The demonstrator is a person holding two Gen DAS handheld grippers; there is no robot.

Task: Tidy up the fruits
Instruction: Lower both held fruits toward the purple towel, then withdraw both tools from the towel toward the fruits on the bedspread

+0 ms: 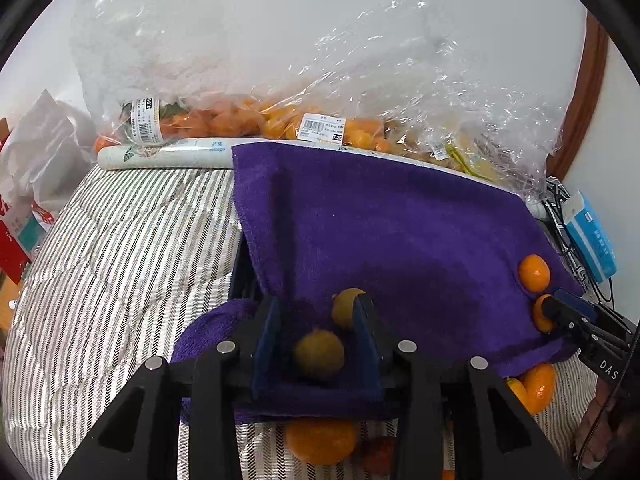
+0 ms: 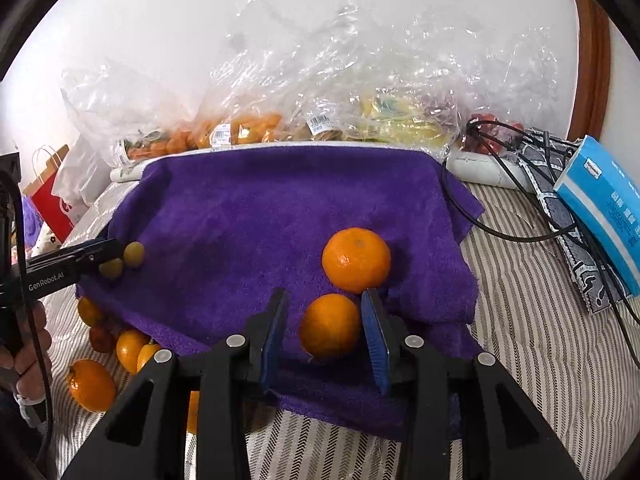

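A purple towel (image 1: 400, 232) (image 2: 288, 216) lies over a raised box on a striped bedspread. My left gripper (image 1: 316, 312) is open around a small yellow-green fruit (image 1: 319, 354) on the towel; a second one (image 1: 346, 306) sits just beyond, at the right finger. My right gripper (image 2: 326, 304) is open around a mandarin (image 2: 330, 326), with another mandarin (image 2: 356, 260) just behind it. In the right wrist view the left gripper (image 2: 116, 254) is at the towel's left edge by the two small fruits (image 2: 134, 254). In the left wrist view the right gripper (image 1: 556, 308) is by two mandarins (image 1: 534, 273).
Several loose mandarins (image 2: 92, 384) and a reddish fruit (image 2: 100, 338) lie on the striped bedspread (image 1: 120, 260) in front of the towel. Clear plastic bags of fruit (image 1: 280, 120) line the wall. A blue tissue pack (image 2: 604, 208), black cables (image 2: 520, 236) and a red paper bag (image 2: 52, 200) flank the area.
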